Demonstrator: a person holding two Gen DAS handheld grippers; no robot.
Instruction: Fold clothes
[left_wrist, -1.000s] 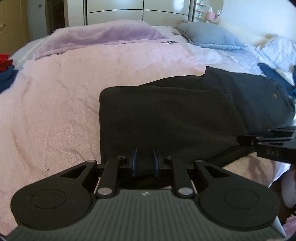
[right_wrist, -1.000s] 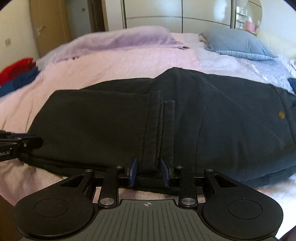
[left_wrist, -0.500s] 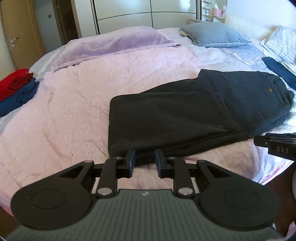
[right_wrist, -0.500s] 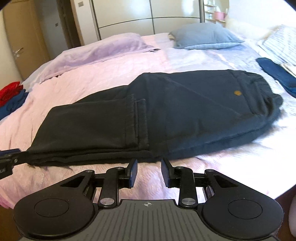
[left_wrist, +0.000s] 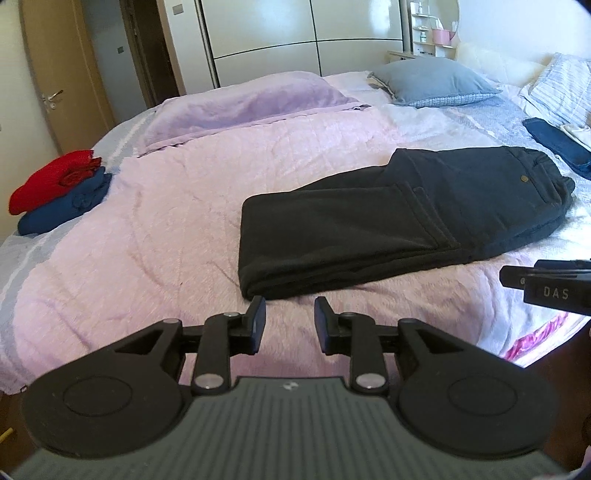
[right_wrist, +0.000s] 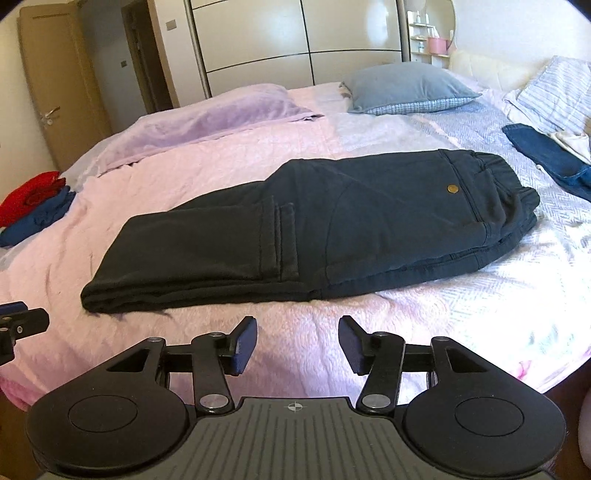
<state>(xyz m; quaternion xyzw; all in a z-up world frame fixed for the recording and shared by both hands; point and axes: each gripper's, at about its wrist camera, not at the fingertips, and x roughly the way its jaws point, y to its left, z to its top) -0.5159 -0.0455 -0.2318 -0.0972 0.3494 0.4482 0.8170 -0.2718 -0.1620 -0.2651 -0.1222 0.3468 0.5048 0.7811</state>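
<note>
Both grippers have pulled back from the dark trousers since a second ago: then each pair of fingers sat right at the near edge of the cloth, and now a strip of bare pink blanket shows between them and it. The left gripper hovers at the lower centre of its view, just short of the folded end of the legs, and its jaws have just been opening; they stand apart with nothing between them but blanket. The right gripper sits low in its own view, near the middle of the trousers' near edge, and its jaws have just been opening too, wider than the left's, also empty.

The trousers lie flat across the middle of both frames, legs doubled over so the hems rest partway up toward the waistband, which points to the right with its brass button showing. Released and undisturbed, that fold looks finished as far as it goes. Judging by the length left, another fold seems likely before the trousers can join the stacked red and blue clothes at the left edge.
</note>
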